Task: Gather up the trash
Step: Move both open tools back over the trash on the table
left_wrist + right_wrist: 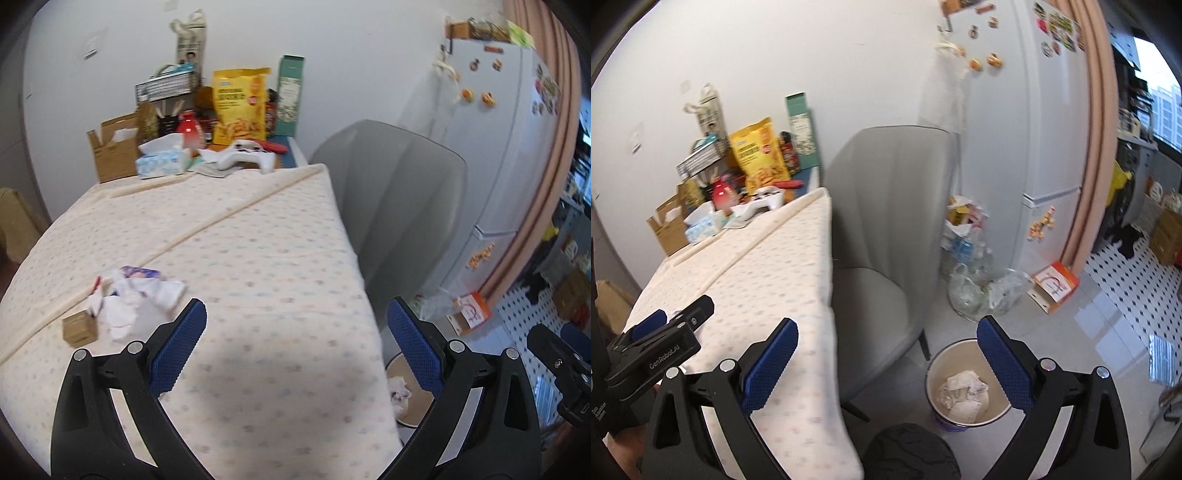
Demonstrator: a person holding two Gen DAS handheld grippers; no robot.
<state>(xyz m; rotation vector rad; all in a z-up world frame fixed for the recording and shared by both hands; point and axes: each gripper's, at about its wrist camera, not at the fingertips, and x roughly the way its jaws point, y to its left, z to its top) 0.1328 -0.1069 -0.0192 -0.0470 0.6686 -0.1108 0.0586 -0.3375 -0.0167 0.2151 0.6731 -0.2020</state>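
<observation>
Both claws, left claw (297, 317) and right claw (886, 338), gape empty; crumpled paper (125, 302) looks light, soft: pinch its bunched middle.

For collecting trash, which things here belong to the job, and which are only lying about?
Job: crumpled paper pile, small cardboard box, waste bin on the floor with paper inside.

Lying about: game controller, tissue box, yellow snack bag, grey chair.

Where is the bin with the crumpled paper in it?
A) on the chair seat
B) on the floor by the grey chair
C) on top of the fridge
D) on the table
B: the bin stands on the floor tiles beside the chair, with crumpled paper inside.
</observation>
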